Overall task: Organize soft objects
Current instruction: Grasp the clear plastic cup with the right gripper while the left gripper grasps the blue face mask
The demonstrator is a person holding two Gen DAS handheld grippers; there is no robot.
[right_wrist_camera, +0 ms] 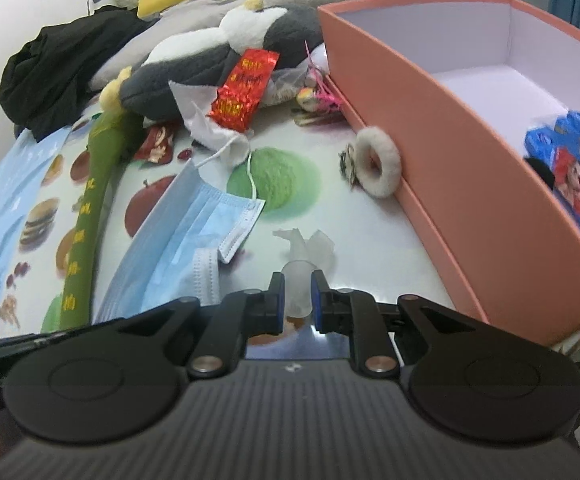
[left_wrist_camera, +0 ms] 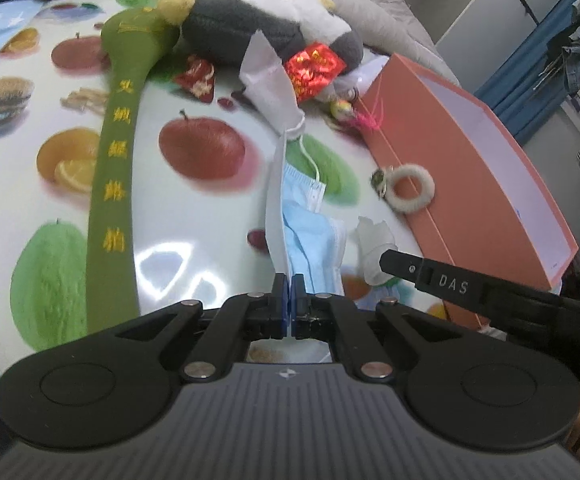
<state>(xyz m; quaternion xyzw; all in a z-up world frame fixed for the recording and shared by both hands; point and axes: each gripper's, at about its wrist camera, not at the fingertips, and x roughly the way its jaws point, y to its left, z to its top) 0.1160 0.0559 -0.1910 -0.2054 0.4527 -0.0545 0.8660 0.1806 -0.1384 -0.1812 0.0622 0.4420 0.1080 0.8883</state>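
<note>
My left gripper (left_wrist_camera: 290, 280) is shut on the edge of a blue face mask (left_wrist_camera: 310, 240), which stands up on edge from the table; its ear loop is caught on a white cloth piece (left_wrist_camera: 266, 76). The mask (right_wrist_camera: 178, 232) also shows at the left in the right wrist view. My right gripper (right_wrist_camera: 297, 280) is shut on a small translucent white soft piece (right_wrist_camera: 298, 276), just left of the pink box (right_wrist_camera: 430, 128). A grey-and-white plush (left_wrist_camera: 266, 24), a long green plush strip (left_wrist_camera: 114, 168) and a fluffy white ring (left_wrist_camera: 410, 188) lie on the table.
The pink box (left_wrist_camera: 470, 168) stands open at the right and holds a blue packet (right_wrist_camera: 570, 168). A red foil packet (left_wrist_camera: 314, 68) rests on the plush. The fruit-print tablecloth (left_wrist_camera: 194, 208) covers the table. Black clothing (right_wrist_camera: 58, 64) and grey bedding lie behind.
</note>
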